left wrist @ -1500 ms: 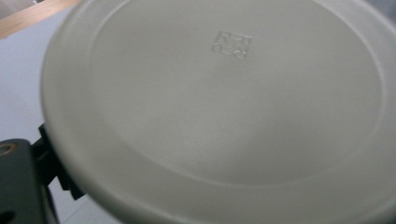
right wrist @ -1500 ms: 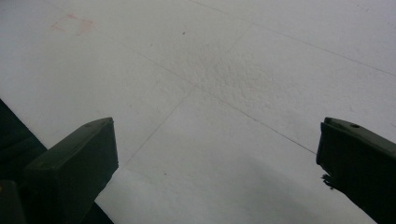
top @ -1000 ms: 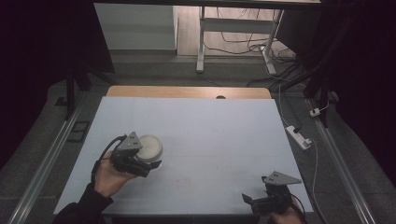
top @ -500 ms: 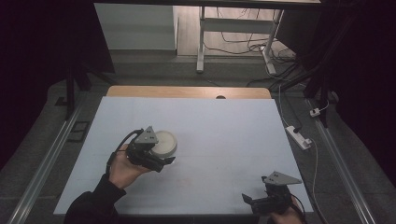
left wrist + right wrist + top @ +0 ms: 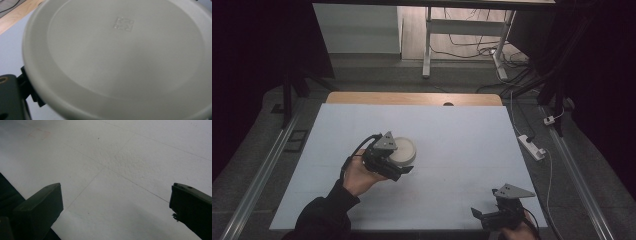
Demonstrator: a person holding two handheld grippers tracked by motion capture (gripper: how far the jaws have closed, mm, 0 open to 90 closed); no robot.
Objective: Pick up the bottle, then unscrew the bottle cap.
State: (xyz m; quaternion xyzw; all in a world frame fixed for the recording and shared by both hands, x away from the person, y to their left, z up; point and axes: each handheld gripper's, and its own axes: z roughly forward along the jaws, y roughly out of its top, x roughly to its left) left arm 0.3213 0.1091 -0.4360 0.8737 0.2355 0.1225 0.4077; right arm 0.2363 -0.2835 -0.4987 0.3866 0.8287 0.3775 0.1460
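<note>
Left gripper clamps white plastic lid by its rim, frame centre-left, for carrying; right gripper released, parked lower right.

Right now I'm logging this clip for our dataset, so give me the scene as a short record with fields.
surface: white table, wooden strip along its far edge
object in hand: pale round plate, underside with an embossed mark facing the left gripper's camera
left gripper: shut on the plate's rim, over the left middle of the table
right gripper: jaws wide apart, nothing between them, at the near right corner
off the table: power strip on the floor to the right
</note>
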